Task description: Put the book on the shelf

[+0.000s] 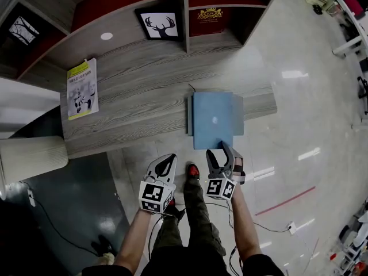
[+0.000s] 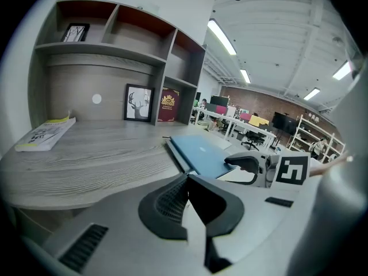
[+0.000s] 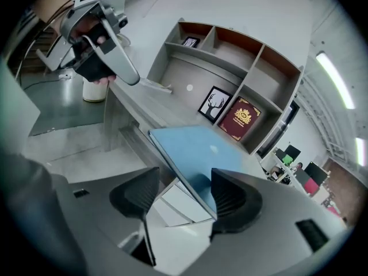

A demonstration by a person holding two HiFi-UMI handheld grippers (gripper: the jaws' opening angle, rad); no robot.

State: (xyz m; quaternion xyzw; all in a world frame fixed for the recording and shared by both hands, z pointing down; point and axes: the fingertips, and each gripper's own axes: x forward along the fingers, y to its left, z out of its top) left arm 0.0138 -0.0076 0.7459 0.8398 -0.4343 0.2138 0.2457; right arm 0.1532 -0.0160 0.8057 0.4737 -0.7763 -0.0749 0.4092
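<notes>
Lying flat on the desk (image 1: 132,96) straight ahead of the right claw (image 1: 217,149), the blue book (image 1: 214,119) runs lengthwise away from it toward the shelf (image 1: 187,16). Its near short end overhangs the desk edge between the claw's wide-apart jaws, unclamped. To its left, the left claw (image 1: 167,158) has jaws together, empty.

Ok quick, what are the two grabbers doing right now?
Left gripper: shut, empty.
Right gripper: open, blue book edge between its jaws, not gripped.
</notes>
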